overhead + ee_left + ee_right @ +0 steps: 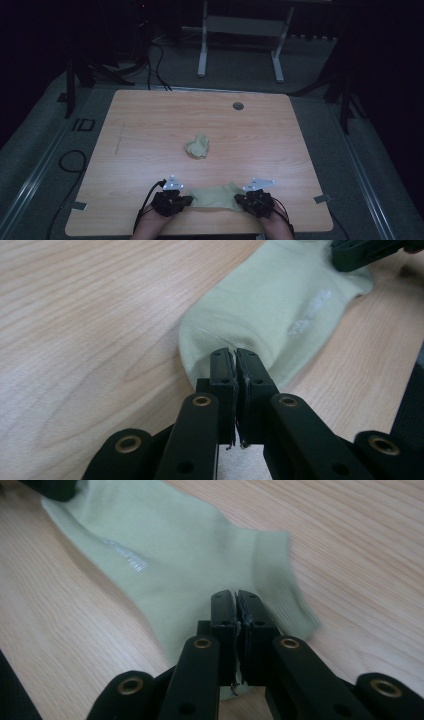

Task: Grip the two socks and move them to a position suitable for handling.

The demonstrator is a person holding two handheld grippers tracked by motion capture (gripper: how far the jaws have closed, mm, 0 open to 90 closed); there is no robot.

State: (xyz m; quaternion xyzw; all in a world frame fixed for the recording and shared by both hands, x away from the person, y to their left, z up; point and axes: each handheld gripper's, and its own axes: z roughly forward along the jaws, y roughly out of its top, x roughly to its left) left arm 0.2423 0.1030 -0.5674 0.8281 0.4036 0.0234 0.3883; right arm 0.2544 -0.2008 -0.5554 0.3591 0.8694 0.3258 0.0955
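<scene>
A pale green sock (212,196) lies flat near the table's front edge, stretched between my two grippers. My left gripper (189,200) is shut on its rounded toe end (210,330); the jaws (234,354) meet with the fabric's edge pinched at the tips. At the cuff end, my right gripper (239,200) is shut as well, the jaws (235,596) closed on the sock (170,545) beside the ribbed cuff (280,575). A second sock of the same colour (197,146) sits crumpled at the table's middle. Each gripper view catches the other gripper (360,250) (50,487) at the sock's far end.
The wooden table (150,125) has a round cable hole (238,106) near its far edge. Beyond it stands a white desk frame (202,45) on a grey floor, with cables (155,65) trailing at the left. The person's hands come in at the bottom edge.
</scene>
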